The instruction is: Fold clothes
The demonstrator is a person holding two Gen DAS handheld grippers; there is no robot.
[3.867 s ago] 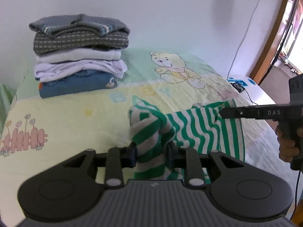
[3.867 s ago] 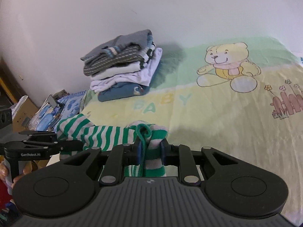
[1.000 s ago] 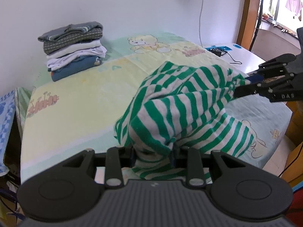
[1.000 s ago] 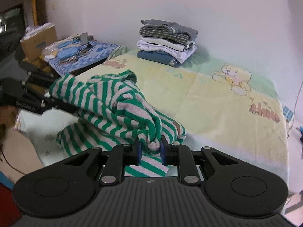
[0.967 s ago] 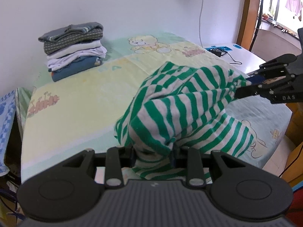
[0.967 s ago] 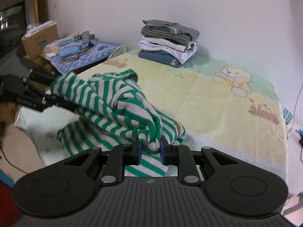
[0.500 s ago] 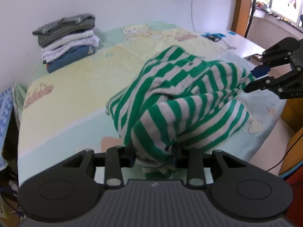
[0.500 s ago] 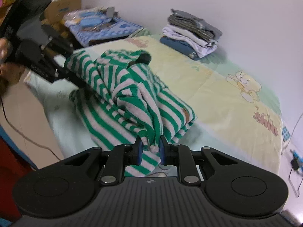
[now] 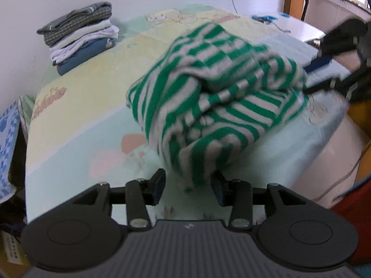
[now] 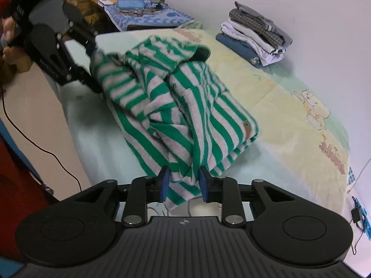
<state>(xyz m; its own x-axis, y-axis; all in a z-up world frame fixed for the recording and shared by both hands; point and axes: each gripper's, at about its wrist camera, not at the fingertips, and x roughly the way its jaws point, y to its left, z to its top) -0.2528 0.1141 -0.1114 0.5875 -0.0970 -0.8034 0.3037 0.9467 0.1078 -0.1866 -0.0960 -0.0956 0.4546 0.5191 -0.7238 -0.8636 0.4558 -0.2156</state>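
Observation:
A green-and-grey striped garment [image 9: 215, 106] lies bunched on the near part of the bed; it also shows in the right wrist view [image 10: 176, 113]. My left gripper [image 9: 189, 186] has its jaws spread, with a corner of the garment hanging loose between them. My right gripper [image 10: 183, 184] has its jaws apart around another hanging edge of the garment. The right gripper shows blurred at the right of the left wrist view [image 9: 324, 78]. The left gripper shows at the left of the right wrist view [image 10: 81, 69].
A stack of folded clothes [image 9: 81, 34] sits at the far side of the bed [image 9: 97, 85] by the wall, also in the right wrist view [image 10: 257, 34]. A cluttered side table [image 10: 143, 14] stands past the bed. A white table [image 9: 299, 25] is at the right.
Both grippers have lowered the garment onto the bed's near part. Both sets of jaws have spread and the cloth now hangs loose between them.

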